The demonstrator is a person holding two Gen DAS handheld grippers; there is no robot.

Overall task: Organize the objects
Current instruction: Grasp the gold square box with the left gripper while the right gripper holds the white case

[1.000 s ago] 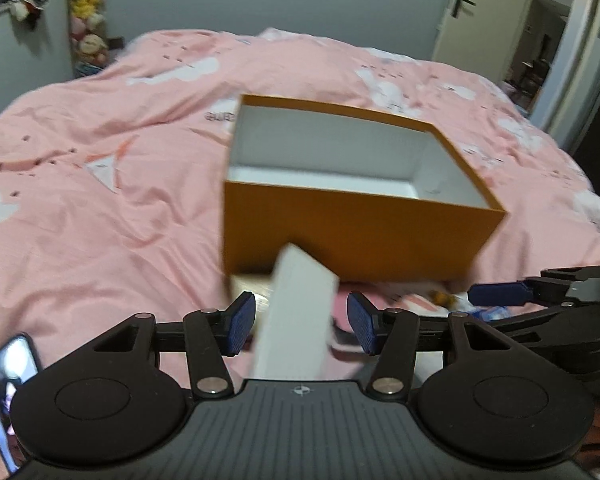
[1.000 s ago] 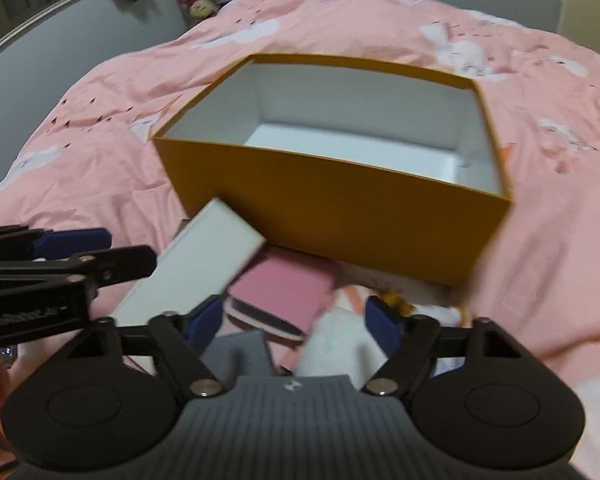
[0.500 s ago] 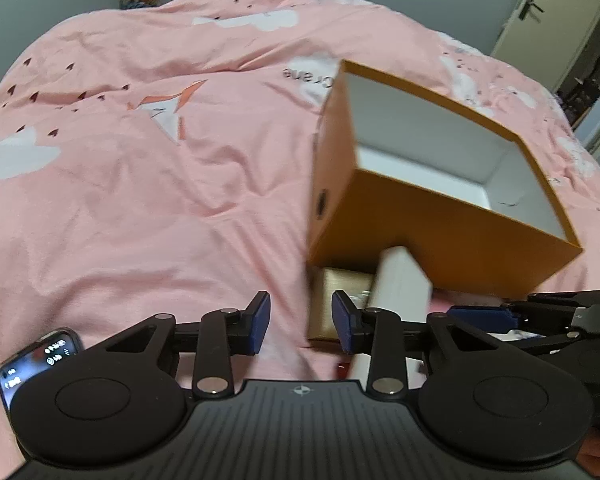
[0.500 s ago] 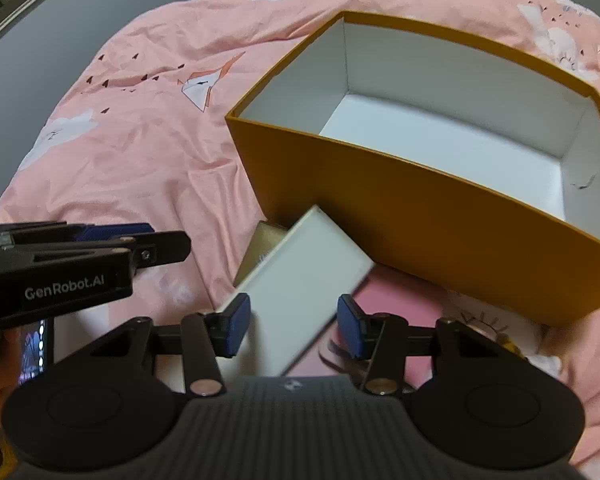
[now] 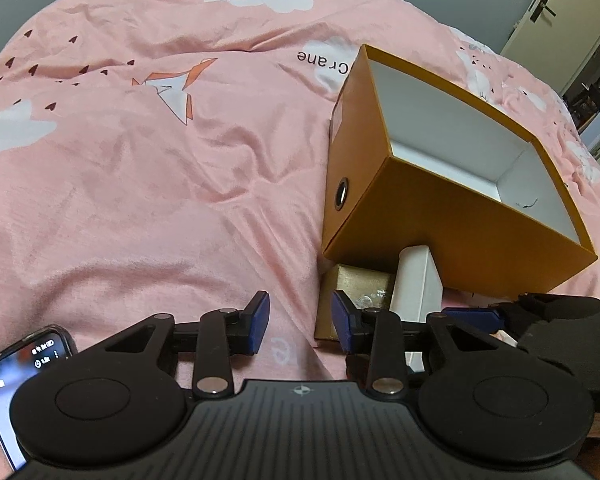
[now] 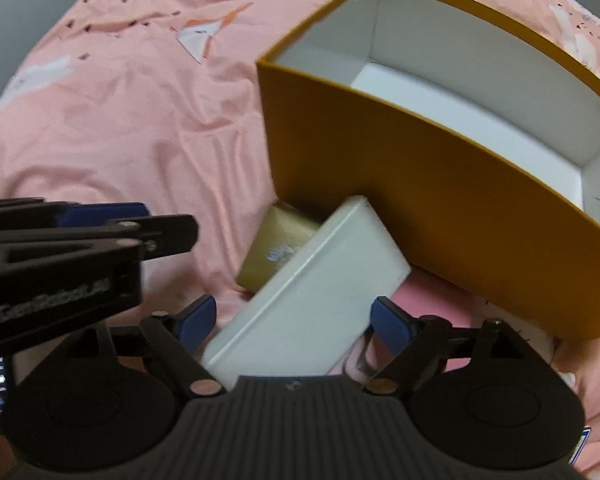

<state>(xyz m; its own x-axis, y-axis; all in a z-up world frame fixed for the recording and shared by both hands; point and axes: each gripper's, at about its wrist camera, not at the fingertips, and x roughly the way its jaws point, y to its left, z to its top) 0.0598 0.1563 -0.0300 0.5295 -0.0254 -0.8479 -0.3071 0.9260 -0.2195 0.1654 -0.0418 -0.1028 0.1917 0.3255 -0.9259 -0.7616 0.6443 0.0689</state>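
An open orange box with a white inside stands on the pink bed; it also shows in the right wrist view. A white box leans against its front wall, over a gold box and a pink box. My right gripper is open, its fingers on either side of the white box's near end, not pressing it. My left gripper is open and empty over the bedspread, left of the gold box and the white box.
The pink bedspread spreads wide to the left. A phone lies at the lower left edge. A door stands at the far right. The left gripper's body crosses the right wrist view at left.
The white box has left my left gripper and now lies between my right gripper's fingers. My left gripper has swung left. My right gripper has opened wider and moved closer to the boxes.
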